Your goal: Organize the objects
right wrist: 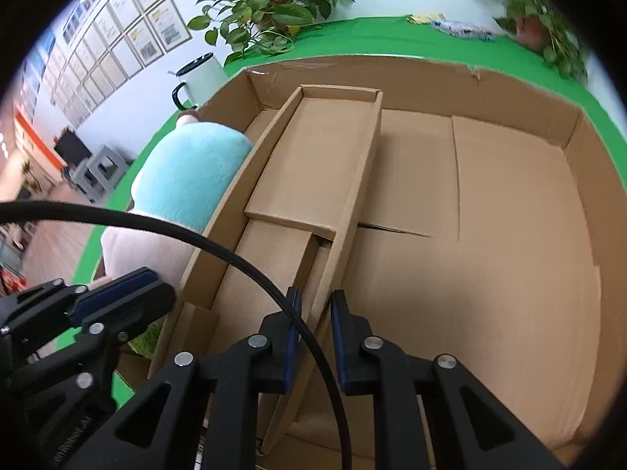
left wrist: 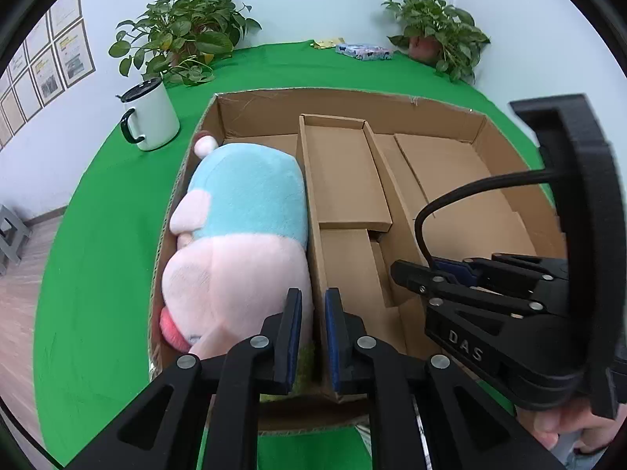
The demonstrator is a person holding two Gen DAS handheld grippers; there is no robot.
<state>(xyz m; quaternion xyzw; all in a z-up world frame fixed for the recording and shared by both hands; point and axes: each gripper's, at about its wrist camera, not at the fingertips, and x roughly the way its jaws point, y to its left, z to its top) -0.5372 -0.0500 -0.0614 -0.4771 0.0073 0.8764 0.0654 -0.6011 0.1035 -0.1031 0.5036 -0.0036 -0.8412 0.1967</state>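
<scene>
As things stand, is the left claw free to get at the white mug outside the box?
Probably not directly: the left claw sits low over the cardboard box's divider, with the plush toy between it and the white mug.

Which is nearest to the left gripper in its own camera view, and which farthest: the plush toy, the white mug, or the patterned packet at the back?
From the left gripper:
1. Plush toy, just beyond its left finger, in the box's left compartment.
2. White mug, outside the box, far left.
3. Patterned packet, at the table's back edge.
</scene>
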